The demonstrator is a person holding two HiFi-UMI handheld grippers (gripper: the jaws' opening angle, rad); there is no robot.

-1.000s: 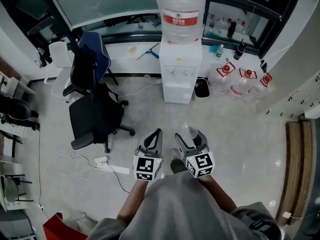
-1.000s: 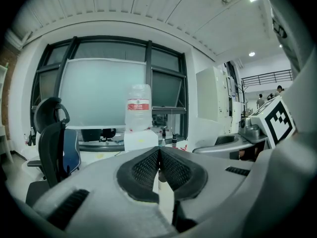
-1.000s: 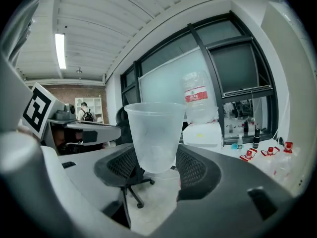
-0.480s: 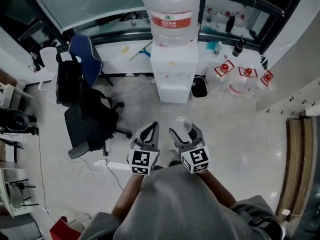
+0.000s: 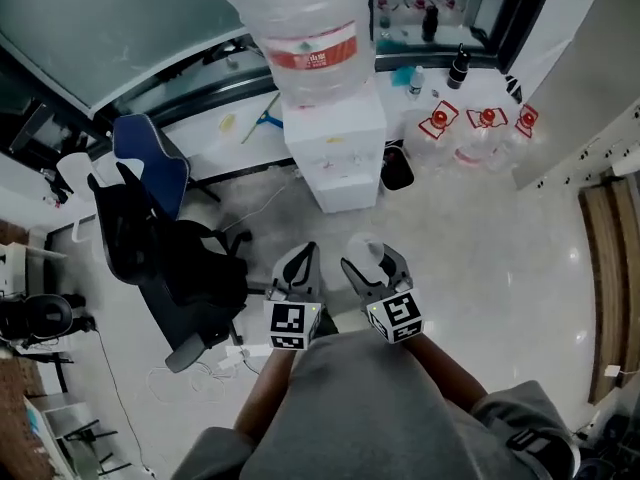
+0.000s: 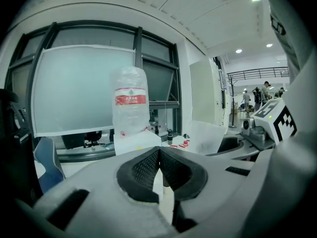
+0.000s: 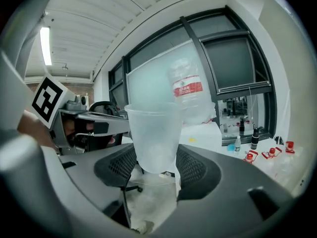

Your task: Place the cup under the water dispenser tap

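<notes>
A clear plastic cup [image 7: 153, 138] stands upright between the black pads of my right gripper [image 7: 157, 168], which is shut on its lower half. From the head view the cup [image 5: 371, 256] shows above that gripper [image 5: 375, 268]. My left gripper [image 5: 297, 268] is beside it, jaws shut with nothing between them [image 6: 159, 168]. The white water dispenser [image 5: 335, 153] with a big bottle [image 5: 300, 28] on top stands ahead on the floor, its taps [image 5: 332, 166] facing me, well apart from the cup. In both gripper views the bottle [image 7: 190, 95] [image 6: 130, 105] is seen ahead.
A black office chair [image 5: 165, 268] and a blue chair [image 5: 150, 163] stand left of the dispenser. Cables and a power strip [image 5: 235, 353] lie on the floor at left. Several bottles and red-capped jugs [image 5: 480, 128] sit right of the dispenser. A low white ledge [image 5: 240, 118] runs behind.
Both grippers have moved forward toward the dispenser, which now looms nearer. The cup stays held in the right gripper; the left stays shut.
</notes>
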